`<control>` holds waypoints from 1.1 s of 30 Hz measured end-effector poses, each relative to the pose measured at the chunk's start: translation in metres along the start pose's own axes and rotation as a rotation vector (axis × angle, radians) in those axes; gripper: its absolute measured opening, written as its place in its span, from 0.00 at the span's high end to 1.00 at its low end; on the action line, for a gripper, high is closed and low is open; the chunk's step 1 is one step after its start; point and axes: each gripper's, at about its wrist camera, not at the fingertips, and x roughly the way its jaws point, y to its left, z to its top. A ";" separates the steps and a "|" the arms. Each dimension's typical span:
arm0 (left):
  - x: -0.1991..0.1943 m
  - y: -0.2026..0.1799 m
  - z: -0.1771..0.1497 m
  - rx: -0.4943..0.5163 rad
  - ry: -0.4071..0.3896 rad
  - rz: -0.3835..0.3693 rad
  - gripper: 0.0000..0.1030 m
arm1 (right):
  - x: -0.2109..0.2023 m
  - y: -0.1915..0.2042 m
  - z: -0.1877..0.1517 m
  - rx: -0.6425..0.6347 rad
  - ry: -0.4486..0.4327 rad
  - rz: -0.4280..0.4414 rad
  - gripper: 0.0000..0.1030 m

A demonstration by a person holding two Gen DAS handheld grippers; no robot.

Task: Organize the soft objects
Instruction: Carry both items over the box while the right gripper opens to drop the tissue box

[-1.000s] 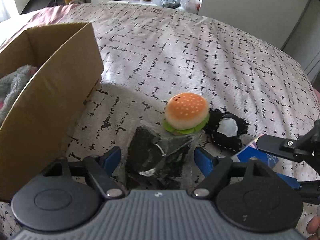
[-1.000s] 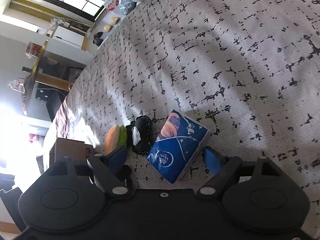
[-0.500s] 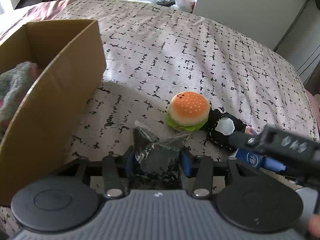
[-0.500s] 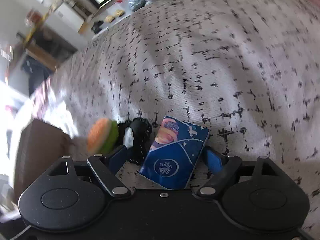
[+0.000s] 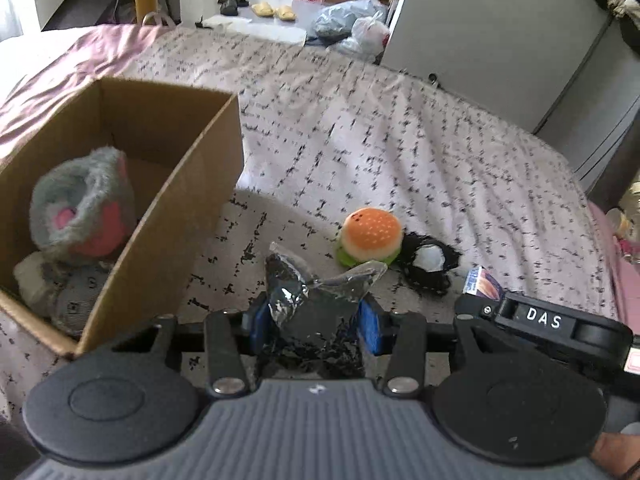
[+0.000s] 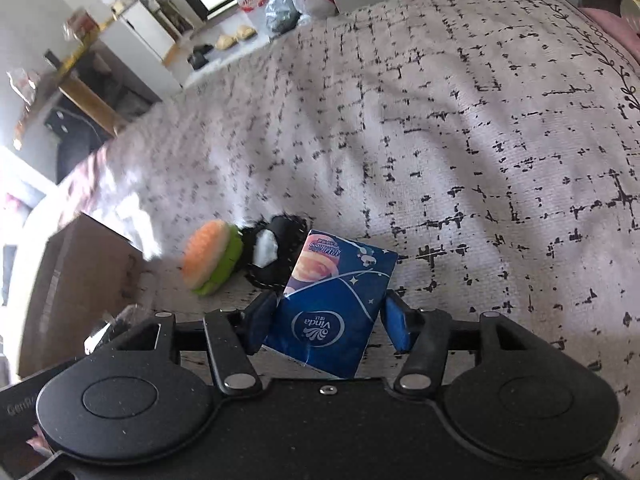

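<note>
My left gripper (image 5: 314, 318) is shut on a black item in a clear plastic bag (image 5: 316, 304), held a little above the bed. My right gripper (image 6: 328, 316) is shut on a blue tissue pack (image 6: 332, 300); its end also shows in the left wrist view (image 5: 482, 282). A burger plush (image 5: 370, 234) and a black-and-white plush (image 5: 426, 258) lie on the patterned bedspread (image 5: 380, 140); they also show in the right wrist view, burger plush (image 6: 212, 256) and black-and-white plush (image 6: 268, 248). An open cardboard box (image 5: 188, 184) at the left holds a grey-and-pink plush (image 5: 80, 208).
The box (image 6: 68, 280) is at the left in the right wrist view. Beyond the bed's far edge are plastic bags (image 5: 348, 26), slippers (image 5: 276, 10) and a grey cabinet (image 5: 480, 28). A pink sheet (image 5: 80, 48) covers the bed's far left.
The left gripper closed on the bagged black item and lifted it. The right gripper closed on the blue tissue pack. Both views rose and tilted, so the box interior shows now.
</note>
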 end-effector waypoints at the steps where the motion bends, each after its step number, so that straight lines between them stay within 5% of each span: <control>1: -0.006 -0.001 0.001 0.002 -0.008 -0.003 0.56 | -0.003 0.001 0.000 0.004 -0.005 0.018 0.46; 15: -0.082 0.022 0.020 -0.025 -0.111 -0.048 0.56 | -0.057 0.036 -0.008 -0.041 -0.086 0.153 0.46; 33: -0.121 0.103 0.049 -0.096 -0.160 -0.081 0.56 | -0.081 0.138 -0.010 -0.132 -0.129 0.149 0.46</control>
